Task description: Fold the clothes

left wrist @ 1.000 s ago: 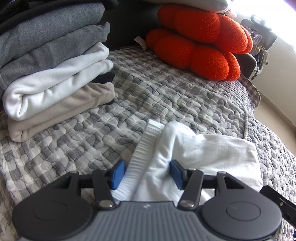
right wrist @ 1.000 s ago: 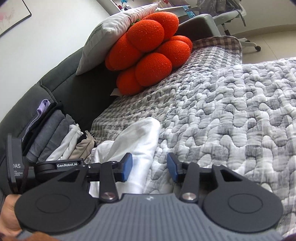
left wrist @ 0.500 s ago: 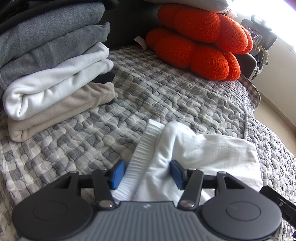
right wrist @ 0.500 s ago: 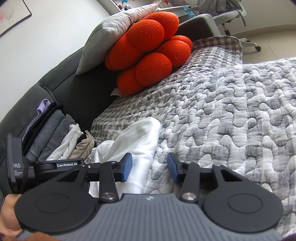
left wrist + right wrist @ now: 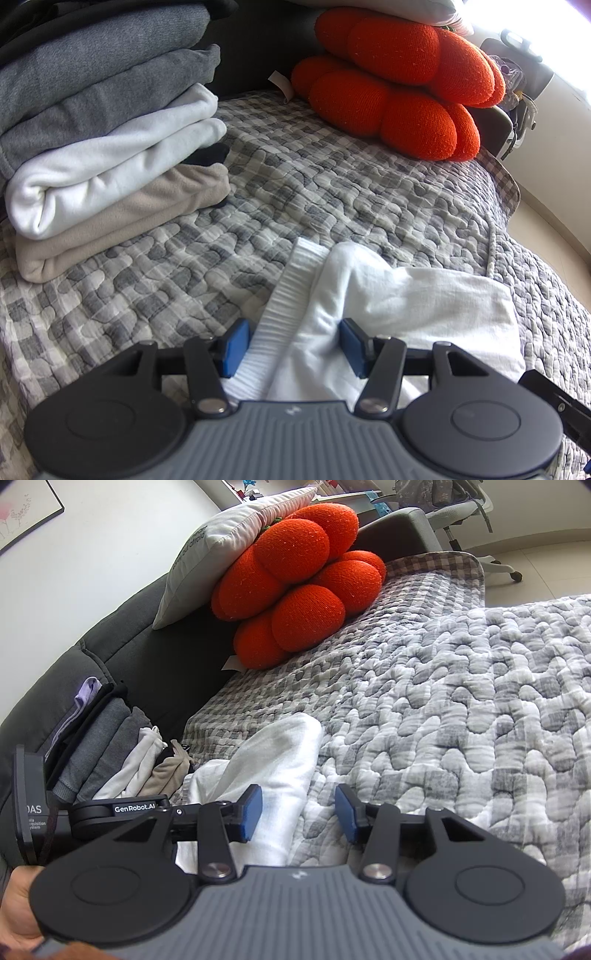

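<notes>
A grey-checked quilted bed (image 5: 332,192) carries a white garment (image 5: 406,302) at 5 o'clock, a stack of folded clothes (image 5: 110,147) at 9 o'clock, and an orange cushion (image 5: 399,85) at 1 o'clock.

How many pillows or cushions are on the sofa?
2. The orange cushion, made of round lobes, leans on the sofa back. The white pillow lies on top of it. Others may be hidden out of view.
</notes>
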Tool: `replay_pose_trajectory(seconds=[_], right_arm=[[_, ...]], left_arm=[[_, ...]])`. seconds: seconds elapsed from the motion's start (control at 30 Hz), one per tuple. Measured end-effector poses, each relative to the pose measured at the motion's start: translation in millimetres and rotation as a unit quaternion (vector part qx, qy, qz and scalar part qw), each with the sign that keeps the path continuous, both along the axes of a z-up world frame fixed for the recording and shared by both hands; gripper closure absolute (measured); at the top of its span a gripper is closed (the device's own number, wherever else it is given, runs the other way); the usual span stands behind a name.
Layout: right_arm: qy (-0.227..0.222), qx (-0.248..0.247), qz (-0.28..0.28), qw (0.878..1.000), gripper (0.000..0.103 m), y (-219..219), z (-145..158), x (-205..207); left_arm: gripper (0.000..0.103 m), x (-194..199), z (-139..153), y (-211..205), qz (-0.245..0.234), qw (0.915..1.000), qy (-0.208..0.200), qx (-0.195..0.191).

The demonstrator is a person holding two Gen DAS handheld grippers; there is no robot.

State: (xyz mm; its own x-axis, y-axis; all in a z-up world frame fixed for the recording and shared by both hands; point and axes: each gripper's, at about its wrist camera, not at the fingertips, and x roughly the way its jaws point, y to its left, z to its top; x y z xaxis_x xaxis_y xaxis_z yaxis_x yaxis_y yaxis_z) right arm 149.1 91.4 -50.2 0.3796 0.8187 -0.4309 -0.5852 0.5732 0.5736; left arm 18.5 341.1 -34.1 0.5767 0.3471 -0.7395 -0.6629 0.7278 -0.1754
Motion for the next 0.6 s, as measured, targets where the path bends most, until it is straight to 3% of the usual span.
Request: replay_pose_trajectory(seconds=[0.6], right_arm=[[-0.005, -0.002, 0.006, 1.0, 0.05, 2.5, 1.2, -1.3]], left_arm=[[0.046, -0.5, 0.0, 0.2, 0.001, 1.0, 0.0, -0.001]])
